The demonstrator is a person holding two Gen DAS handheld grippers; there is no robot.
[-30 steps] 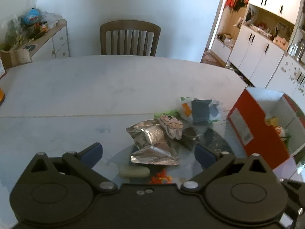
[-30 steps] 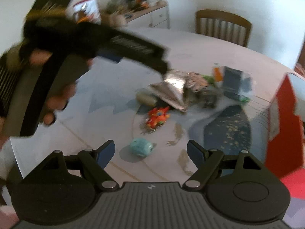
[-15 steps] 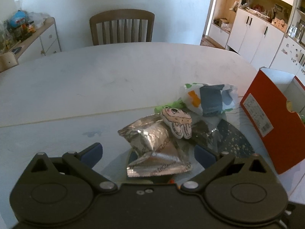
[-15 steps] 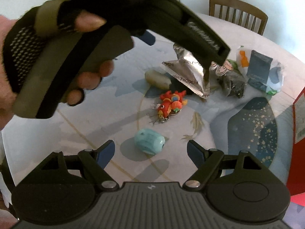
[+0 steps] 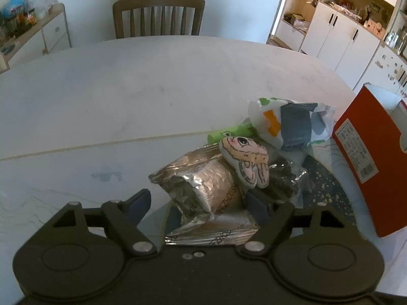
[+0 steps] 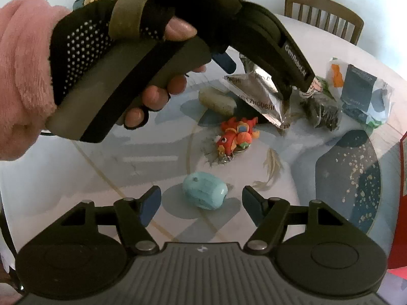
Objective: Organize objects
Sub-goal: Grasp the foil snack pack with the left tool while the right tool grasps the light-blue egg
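A crumpled silver foil packet (image 5: 203, 193) lies on the table between the fingers of my left gripper (image 5: 198, 203), which is open and straddles it. In the right wrist view a gloved hand with a pink sleeve (image 6: 23, 76) holds the left gripper (image 6: 255, 78) down over that silver packet (image 6: 257, 94). My right gripper (image 6: 201, 203) is open, low over the table, with a turquoise rounded object (image 6: 204, 194) between its fingertips. A red-orange fish toy (image 6: 236, 137) and a beige oval (image 6: 217, 101) lie behind the turquoise piece.
A cartoon rabbit cushion (image 5: 245, 160), a green tube (image 5: 229, 132), a dark packet (image 5: 279, 178) and a white printed bag (image 5: 292, 124) crowd behind the foil. A red box (image 5: 363, 157) stands at the right. A chair (image 5: 159, 15) is at the far table edge.
My left gripper has come forward and down until its fingers flank the silver packet. The right gripper has closed in on the turquoise object, which now sits between its fingertips.
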